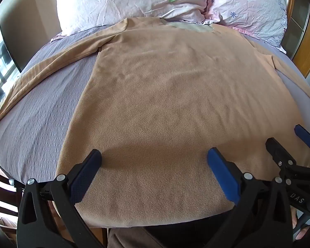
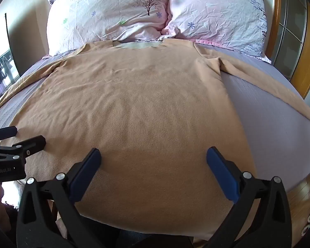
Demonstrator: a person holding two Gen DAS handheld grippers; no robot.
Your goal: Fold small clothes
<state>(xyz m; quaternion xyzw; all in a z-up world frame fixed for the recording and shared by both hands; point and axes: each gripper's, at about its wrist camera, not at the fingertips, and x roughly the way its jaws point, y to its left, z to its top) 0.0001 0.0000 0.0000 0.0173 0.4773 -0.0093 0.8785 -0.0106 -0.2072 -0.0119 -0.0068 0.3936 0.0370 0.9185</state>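
Observation:
A tan long-sleeved shirt (image 1: 171,95) lies flat on the grey bed, collar towards the pillows and both sleeves spread out; it also shows in the right wrist view (image 2: 138,107). My left gripper (image 1: 154,155) is open and empty, hovering over the shirt's lower hem area. My right gripper (image 2: 154,155) is open and empty over the hem further right. The right gripper shows at the right edge of the left wrist view (image 1: 287,138); the left gripper shows at the left edge of the right wrist view (image 2: 20,136).
Two floral pillows (image 2: 117,16) (image 2: 221,14) lie at the head of the bed. The grey bedsheet (image 2: 268,115) is bare beside the shirt. A wooden headboard frame (image 2: 279,24) stands at the right. The bed's near edge (image 1: 31,177) drops off just below the grippers.

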